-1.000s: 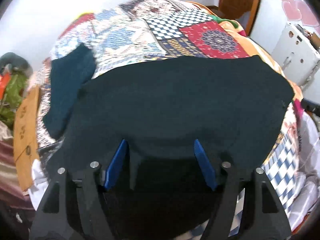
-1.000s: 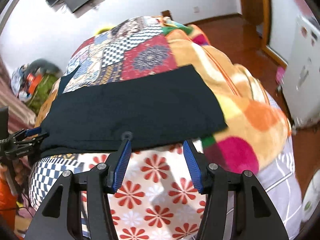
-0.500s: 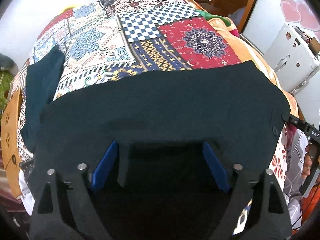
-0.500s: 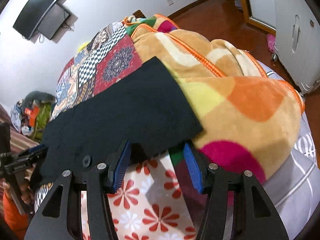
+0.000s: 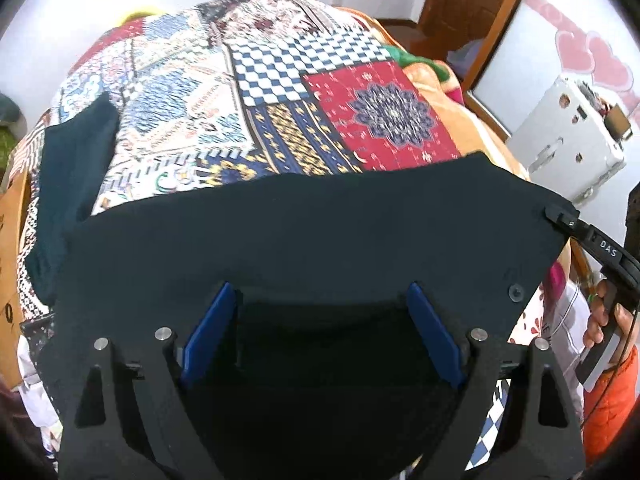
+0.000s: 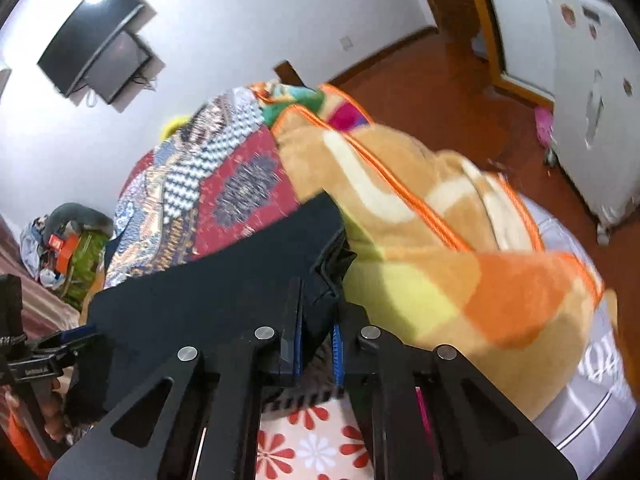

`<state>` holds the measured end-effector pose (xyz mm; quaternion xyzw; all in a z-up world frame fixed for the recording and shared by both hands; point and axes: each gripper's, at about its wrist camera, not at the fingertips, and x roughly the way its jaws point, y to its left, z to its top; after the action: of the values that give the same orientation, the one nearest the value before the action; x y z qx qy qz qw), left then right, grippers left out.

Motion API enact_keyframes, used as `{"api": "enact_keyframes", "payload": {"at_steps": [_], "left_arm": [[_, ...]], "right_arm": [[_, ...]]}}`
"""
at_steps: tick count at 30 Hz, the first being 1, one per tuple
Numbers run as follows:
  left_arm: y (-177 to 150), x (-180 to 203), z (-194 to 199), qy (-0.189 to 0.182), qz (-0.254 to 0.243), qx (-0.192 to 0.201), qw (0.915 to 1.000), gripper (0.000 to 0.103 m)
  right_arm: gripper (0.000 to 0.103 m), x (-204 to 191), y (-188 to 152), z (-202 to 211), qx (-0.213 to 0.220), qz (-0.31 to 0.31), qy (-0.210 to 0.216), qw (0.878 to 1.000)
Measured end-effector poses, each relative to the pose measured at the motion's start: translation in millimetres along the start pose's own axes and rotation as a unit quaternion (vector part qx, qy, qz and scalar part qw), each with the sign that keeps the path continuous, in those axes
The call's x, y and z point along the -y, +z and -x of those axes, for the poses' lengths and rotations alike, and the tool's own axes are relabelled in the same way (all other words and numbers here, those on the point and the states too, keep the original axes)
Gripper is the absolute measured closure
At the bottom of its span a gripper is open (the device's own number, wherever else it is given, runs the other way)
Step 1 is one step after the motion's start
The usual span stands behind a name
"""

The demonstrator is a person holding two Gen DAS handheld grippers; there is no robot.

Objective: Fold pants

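Black pants (image 5: pixel 320 232) lie flat across the bed's near edge, folding barely begun.
The right gripper (image 6: pixel 318 340) has just closed, pinching their corner (bunched cloth); the left gripper (image 5: pixel 320 328) has just spread wide over them.

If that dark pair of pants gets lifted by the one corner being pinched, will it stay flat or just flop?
Probably flop: the pants already bunch into creases where the right gripper has just closed on their corner. They lie limp over the patchwork bedspread, following its curve, so they are likely soft and light. The matte cloth seems unlikely to slip.
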<state>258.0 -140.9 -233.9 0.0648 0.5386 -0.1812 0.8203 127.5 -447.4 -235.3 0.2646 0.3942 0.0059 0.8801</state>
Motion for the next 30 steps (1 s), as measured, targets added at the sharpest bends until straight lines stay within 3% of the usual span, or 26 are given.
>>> {"api": "enact_keyframes", "payload": {"at_steps": [6,18,21,24,30], "left_arm": [[-3.3,-29.0,42.1,-0.003,0.036,0.048,0.9982,0.015],[-50.1,-93.5,121.8,0.065,0.061,0.145,0.9855,0.013],[-68.1,-110.0,130.5,0.077,0.074,0.153,0.9825,0.012],[-86.1,-130.1,137.6,0.066,0.102,0.156,0.9802,0.012],[-117.8,-165.1,143.9,0.067,0.164,0.164,0.9705,0.011]], "right_arm": [[0.094,-39.2,20.8,22.5,0.035,0.039,0.021,0.998],[0.094,-169.4,56.2,49.5,0.098,0.16,0.078,0.979],[0.094,-205.3,53.7,43.9,0.094,0.193,0.095,0.972],[0.094,-233.4,46.0,33.4,0.081,0.219,0.114,0.966],[0.094,-280.3,9.2,-11.6,0.006,0.248,0.164,0.955]]}}
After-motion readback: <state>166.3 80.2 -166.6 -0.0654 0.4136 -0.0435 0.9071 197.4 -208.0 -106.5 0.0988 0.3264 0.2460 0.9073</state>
